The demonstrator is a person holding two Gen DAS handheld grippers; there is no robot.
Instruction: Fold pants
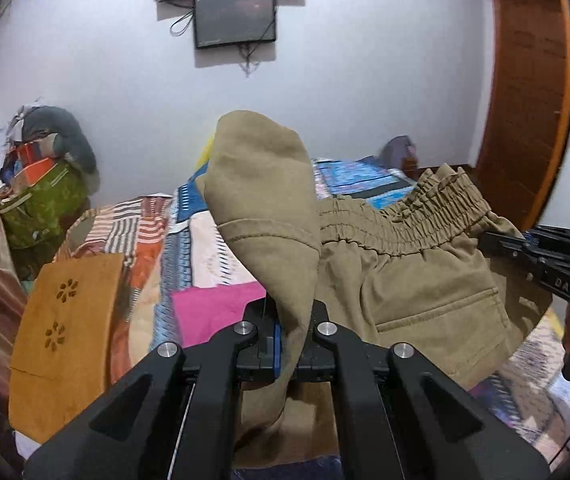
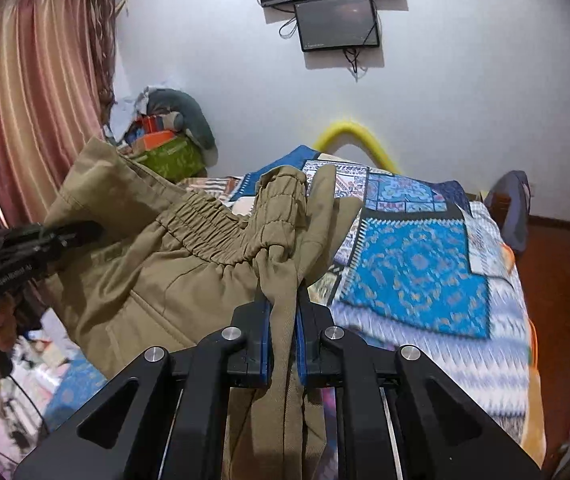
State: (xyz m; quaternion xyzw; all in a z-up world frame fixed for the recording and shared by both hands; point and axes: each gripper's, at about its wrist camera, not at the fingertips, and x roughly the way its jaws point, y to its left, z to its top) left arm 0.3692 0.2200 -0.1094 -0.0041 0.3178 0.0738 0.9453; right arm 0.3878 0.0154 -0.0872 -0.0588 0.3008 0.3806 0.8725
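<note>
The khaki pants (image 1: pixel 405 280) with an elastic waistband (image 1: pixel 437 208) are held up in the air above the bed. My left gripper (image 1: pixel 291 332) is shut on a bunched fold of the fabric that stands up before the camera. My right gripper (image 2: pixel 283 316) is shut on the waistband end (image 2: pixel 281 216). The right gripper shows at the right edge of the left wrist view (image 1: pixel 497 240), the left gripper at the left edge of the right wrist view (image 2: pixel 89 228). The pants (image 2: pixel 157 280) span between them.
A bed with a patchwork quilt (image 2: pixel 417 276) lies below and ahead. A pile of clothes and bags (image 1: pixel 41 184) sits at the far left by the curtain (image 2: pixel 33 100). A wooden door frame (image 1: pixel 525 100) is at the right. A tan cushion (image 1: pixel 65 328) lies near left.
</note>
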